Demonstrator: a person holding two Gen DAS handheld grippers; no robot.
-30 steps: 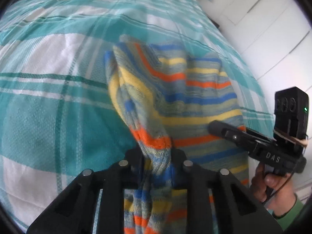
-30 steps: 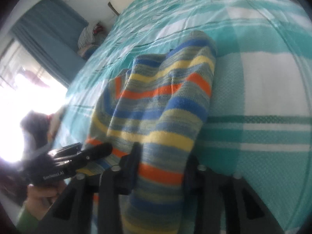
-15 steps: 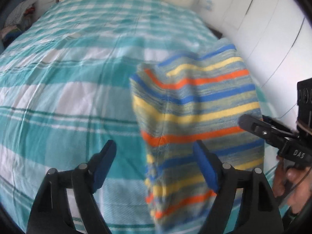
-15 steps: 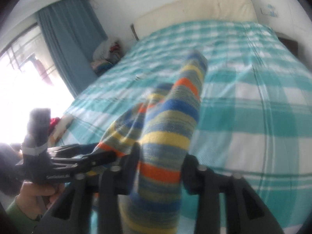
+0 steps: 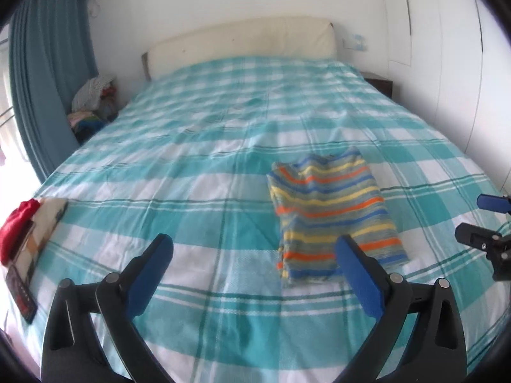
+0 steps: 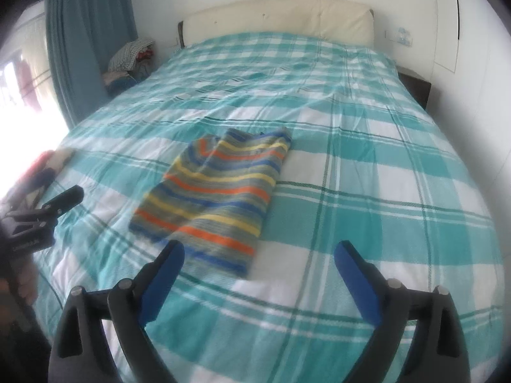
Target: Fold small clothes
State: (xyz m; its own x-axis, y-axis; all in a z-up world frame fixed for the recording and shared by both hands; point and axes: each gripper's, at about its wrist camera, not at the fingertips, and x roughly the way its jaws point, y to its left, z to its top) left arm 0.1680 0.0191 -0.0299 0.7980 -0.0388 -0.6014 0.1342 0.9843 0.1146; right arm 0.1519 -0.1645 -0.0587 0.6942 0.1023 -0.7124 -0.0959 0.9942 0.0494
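Note:
A small striped knit garment (image 5: 332, 214) in blue, yellow, orange and grey lies folded flat on the teal-and-white checked bed (image 5: 198, 166). It also shows in the right wrist view (image 6: 220, 191). My left gripper (image 5: 255, 268) is open and empty, held above the bed just short of the garment's near edge. My right gripper (image 6: 258, 271) is open and empty, just short of the garment's near right corner. Each gripper shows at the edge of the other's view: the right one (image 5: 482, 220) and the left one (image 6: 48, 204).
A red cloth on a patterned item (image 5: 22, 223) lies at the bed's left edge. A cream headboard (image 5: 242, 41) is at the far end. A pile of clothes (image 5: 92, 102) sits by the blue curtain (image 5: 41, 73). White wardrobe doors (image 5: 447, 48) stand on the right.
Both grippers held the striped garment a second ago. They have let it go and pulled back and up. The garment now lies folded on the bed.

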